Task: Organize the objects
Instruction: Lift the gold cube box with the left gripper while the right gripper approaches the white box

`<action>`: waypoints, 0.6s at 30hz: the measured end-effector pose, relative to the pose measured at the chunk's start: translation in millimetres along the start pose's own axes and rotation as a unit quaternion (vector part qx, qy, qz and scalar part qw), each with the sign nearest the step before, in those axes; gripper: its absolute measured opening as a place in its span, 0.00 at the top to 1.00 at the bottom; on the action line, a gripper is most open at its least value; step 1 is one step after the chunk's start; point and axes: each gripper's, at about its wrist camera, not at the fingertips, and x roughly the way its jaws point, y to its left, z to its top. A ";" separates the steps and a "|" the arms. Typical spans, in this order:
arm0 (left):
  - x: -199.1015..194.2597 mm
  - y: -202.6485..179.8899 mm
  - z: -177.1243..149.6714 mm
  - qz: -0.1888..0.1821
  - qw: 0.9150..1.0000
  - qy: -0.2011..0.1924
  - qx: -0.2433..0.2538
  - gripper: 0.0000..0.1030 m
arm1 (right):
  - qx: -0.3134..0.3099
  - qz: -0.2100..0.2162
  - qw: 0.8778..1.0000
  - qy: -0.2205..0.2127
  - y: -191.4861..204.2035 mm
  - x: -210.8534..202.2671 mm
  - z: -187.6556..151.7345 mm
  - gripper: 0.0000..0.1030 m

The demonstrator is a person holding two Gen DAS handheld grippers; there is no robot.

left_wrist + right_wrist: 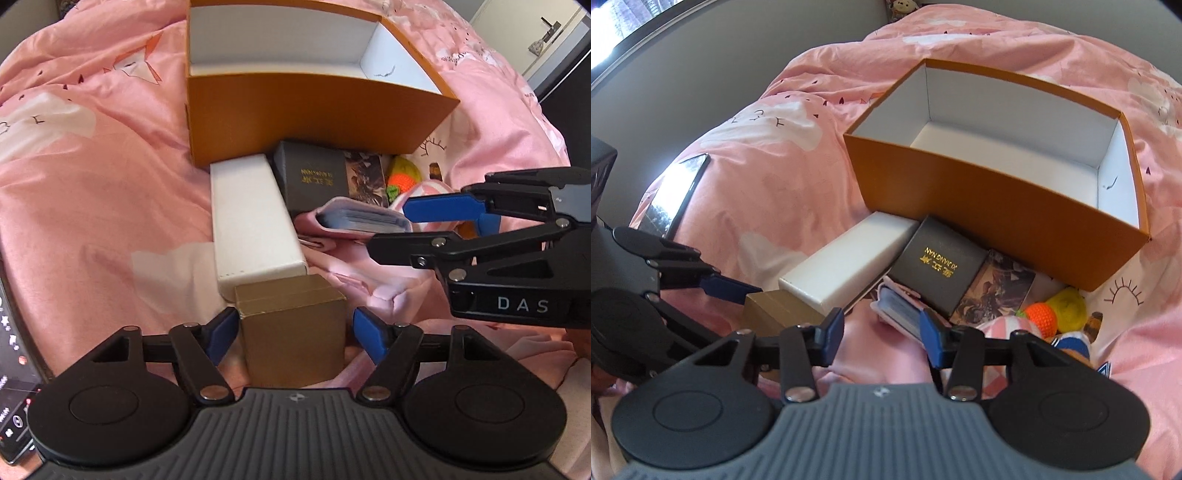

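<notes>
An open orange box (295, 110) with a white, empty inside lies on a pink bedspread; it also shows in the right wrist view (997, 206). In front of it lie a long white box (251, 218), a black box with gold letters (314, 177), a picture card (365, 177), a pink card holder (354, 221) and crocheted balls (402, 173). My left gripper (293, 332) is open, its blue pads on either side of a small gold box (291, 328), apart from it. My right gripper (882, 332) is open over the pink card holder (897, 306).
The pink bedspread (92, 203) is rumpled around the pile. A phone (672, 195) lies on the bed to the left. A second phone screen (14, 406) shows at the left edge. A dark cabinet (561, 55) stands beyond the bed on the right.
</notes>
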 end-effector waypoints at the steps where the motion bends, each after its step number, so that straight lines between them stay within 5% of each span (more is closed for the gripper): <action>1: 1.3 -0.9 0.0 0.006 1.000 0.000 0.000 0.19 | 0.002 0.001 1.000 0.001 -0.9 0.2 -0.4 0.53; 7: 8.5 -1.2 -1.2 0.016 1.000 0.008 -0.008 0.28 | 0.006 0.006 1.000 0.006 -2.8 3.0 -1.1 0.53; 18: -28.5 19.4 14.2 0.011 0.997 -0.063 -0.041 0.29 | 0.015 0.033 0.999 -0.001 -9.3 3.5 19.0 0.54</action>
